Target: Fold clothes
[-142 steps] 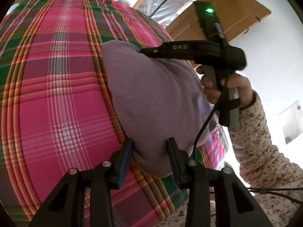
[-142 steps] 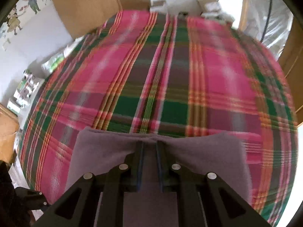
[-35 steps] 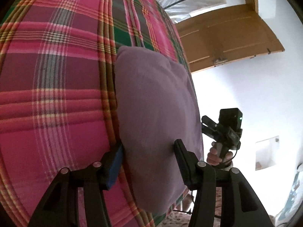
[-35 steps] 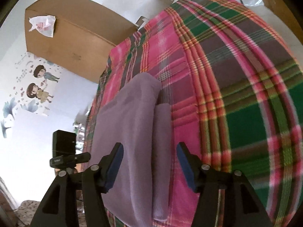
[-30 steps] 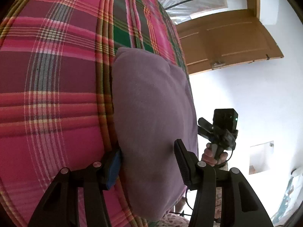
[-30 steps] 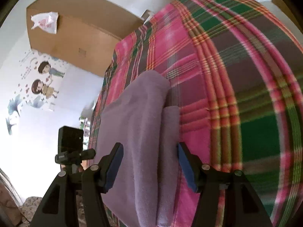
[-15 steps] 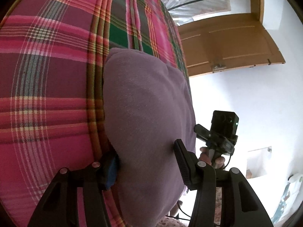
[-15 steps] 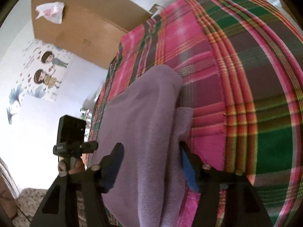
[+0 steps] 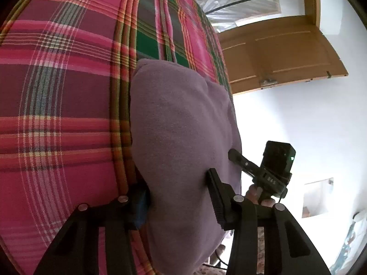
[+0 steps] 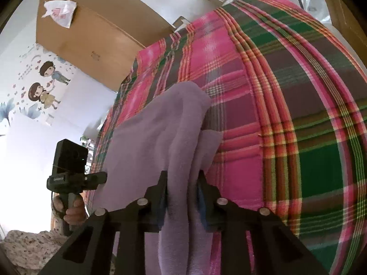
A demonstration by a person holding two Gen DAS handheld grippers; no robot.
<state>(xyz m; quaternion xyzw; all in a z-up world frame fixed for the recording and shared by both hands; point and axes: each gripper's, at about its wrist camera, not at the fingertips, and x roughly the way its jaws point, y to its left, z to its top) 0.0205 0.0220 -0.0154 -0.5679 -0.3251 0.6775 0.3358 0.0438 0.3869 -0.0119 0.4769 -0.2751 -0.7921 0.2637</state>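
1. Nearest to me, at the near edge of the bed, the black two-finger right gripper (image 10: 182,188) has its jaws pinching a bunched ridge of the soft mauve fleece garment (image 10: 158,137), cloth squeezed tight between the pads.

2. At the other end of the same bundle, the black two-finger left gripper (image 9: 179,197) has its jaws spread wide around the garment's thick end; one finger lies under or beside the cloth and is partly hidden, so I cannot say that it presses anything.

3. The garment itself lies along the near edge of the bed as a compact, layered pad. From the right wrist view a narrower flap peeks out under the top layer on the far side, so the edges are not squared up.

4. Beyond it, the pink, green and maroon plaid bedspread (image 9: 68,91) stretches bare to the far edge.

5. My judgement: the folding is well along, since the piece is already doubled into a small bundle. What may remain is one more fold, or merely tidying that stray flap; the pictures do not settle which.

6. Farther off stand a brown cardboard box (image 10: 91,32) and a wooden door (image 9: 282,52).
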